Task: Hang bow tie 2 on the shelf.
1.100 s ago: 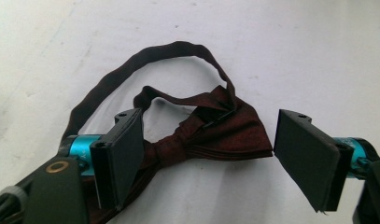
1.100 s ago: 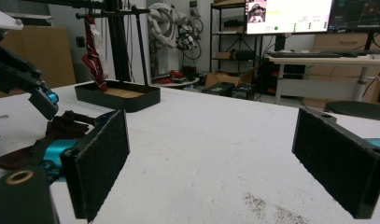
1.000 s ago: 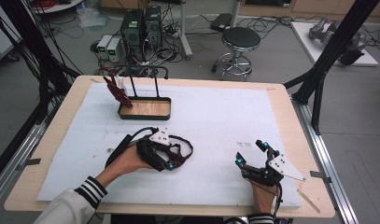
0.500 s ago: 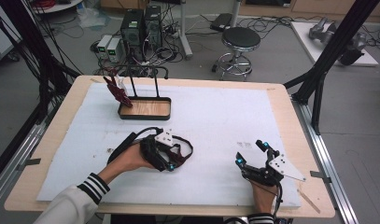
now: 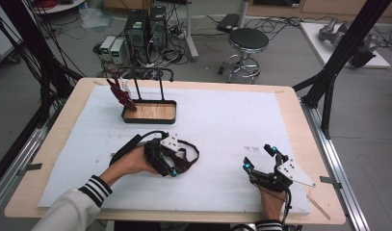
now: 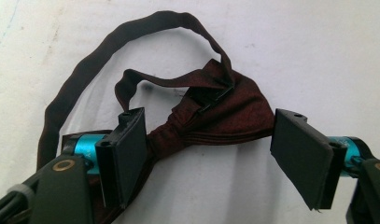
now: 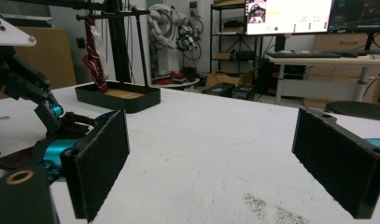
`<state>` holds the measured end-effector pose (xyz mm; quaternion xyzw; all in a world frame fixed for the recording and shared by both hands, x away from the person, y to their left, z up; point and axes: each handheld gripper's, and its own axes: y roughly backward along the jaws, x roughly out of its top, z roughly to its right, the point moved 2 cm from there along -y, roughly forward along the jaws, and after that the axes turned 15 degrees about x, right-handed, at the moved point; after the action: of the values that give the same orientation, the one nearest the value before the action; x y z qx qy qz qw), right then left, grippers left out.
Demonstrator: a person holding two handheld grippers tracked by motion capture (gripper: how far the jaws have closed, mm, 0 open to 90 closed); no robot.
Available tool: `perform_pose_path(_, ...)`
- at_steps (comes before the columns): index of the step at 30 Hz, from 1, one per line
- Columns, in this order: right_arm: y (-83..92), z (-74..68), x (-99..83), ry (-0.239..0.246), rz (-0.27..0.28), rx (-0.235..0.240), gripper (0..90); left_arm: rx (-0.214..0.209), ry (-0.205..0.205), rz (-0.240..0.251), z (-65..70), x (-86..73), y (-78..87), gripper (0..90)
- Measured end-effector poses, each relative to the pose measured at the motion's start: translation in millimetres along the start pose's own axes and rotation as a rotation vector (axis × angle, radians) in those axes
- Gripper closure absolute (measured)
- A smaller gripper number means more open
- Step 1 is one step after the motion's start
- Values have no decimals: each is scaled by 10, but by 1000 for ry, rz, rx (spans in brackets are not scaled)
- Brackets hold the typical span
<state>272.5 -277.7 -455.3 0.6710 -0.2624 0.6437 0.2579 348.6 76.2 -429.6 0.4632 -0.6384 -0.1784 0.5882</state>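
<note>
The step in hand looks like the pick-up of a dark red bow tie (image 6: pixel 211 112) that lies flat on the white sheet near the front edge of the table (image 5: pixel 290 96), left of its middle. The left tool (image 6: pixel 215 156) stands over it with its jaws wide apart, one pad by the pleated knot and the other off the end of the right wing, so nothing is gripped yet. In my judgement the next move calls for lowering the jaws a little and closing them across the knot or the wing, without catching only the loose strap. The tie is a deep maroon cloth with a faint sheen, gathered at the centre, with a black clasp behind the knot and a long thin strap (image 6: pixel 85 70) curling in a loop toward the far side. The right tool (image 5: pixel 262 159) rests near the front right corner, jaws open and empty. A stand with a tray (image 5: pixel 150 113) near the far left corner already carries another dark red piece (image 5: pixel 120 94).
</note>
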Motion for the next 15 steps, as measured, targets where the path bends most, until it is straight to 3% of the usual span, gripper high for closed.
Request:
perform_pose_path(6, 0, 0, 0, 0, 0, 1, 103, -10, -9, 0, -22, 10, -25, 280)
perform_pose_path(13, 2, -2, -1, -4, 0, -1, 103, -21, -62, -16, -68, 29, -16, 320)
perform_pose_path(15, 1, -2, -1, -5, 0, 0, 102, -23, -58, -16, -74, 23, -14, 321)
